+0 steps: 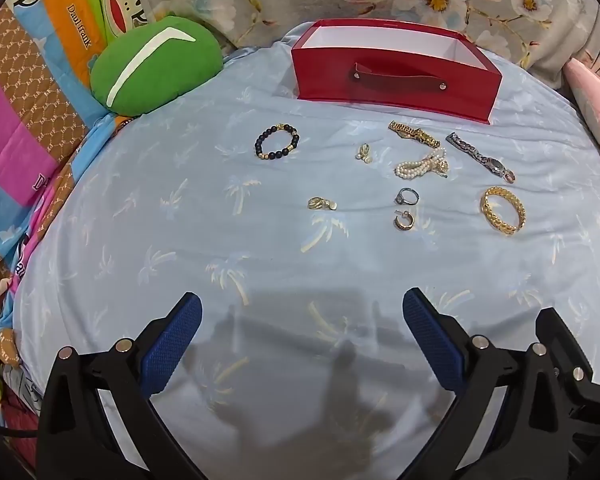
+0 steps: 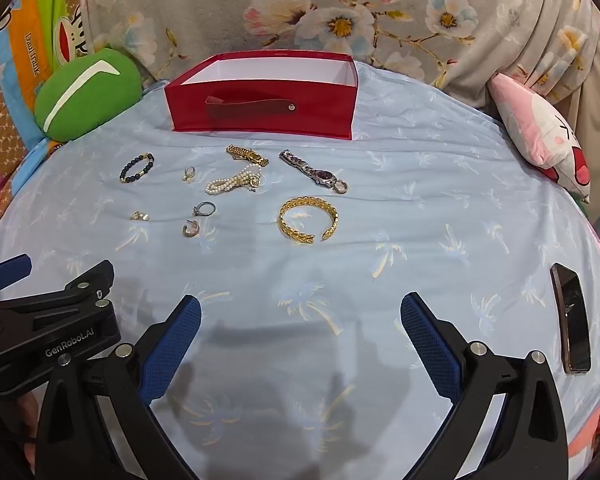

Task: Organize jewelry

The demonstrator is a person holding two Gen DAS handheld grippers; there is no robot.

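An open red box (image 1: 396, 80) (image 2: 264, 108) stands at the far side of a pale blue sheet. In front of it lie a black bead bracelet (image 1: 277, 141) (image 2: 137, 167), a gold watch (image 1: 414, 134) (image 2: 247, 155), a silver watch (image 1: 480, 157) (image 2: 312, 170), a pearl bracelet (image 1: 422, 165) (image 2: 234, 182), a gold cuff bangle (image 1: 502, 209) (image 2: 308, 219), a silver ring (image 1: 406, 196) (image 2: 204, 209) and several small earrings (image 1: 322, 203). My left gripper (image 1: 302, 310) and right gripper (image 2: 300, 310) are both open, empty, and well short of the jewelry.
A green cushion (image 1: 156, 66) (image 2: 86, 94) sits at the far left, a pink cushion (image 2: 540, 132) at the far right. A phone (image 2: 571, 322) lies on the sheet (image 2: 420, 208) at the right. The left gripper's body (image 2: 48, 320) shows beside my right gripper.
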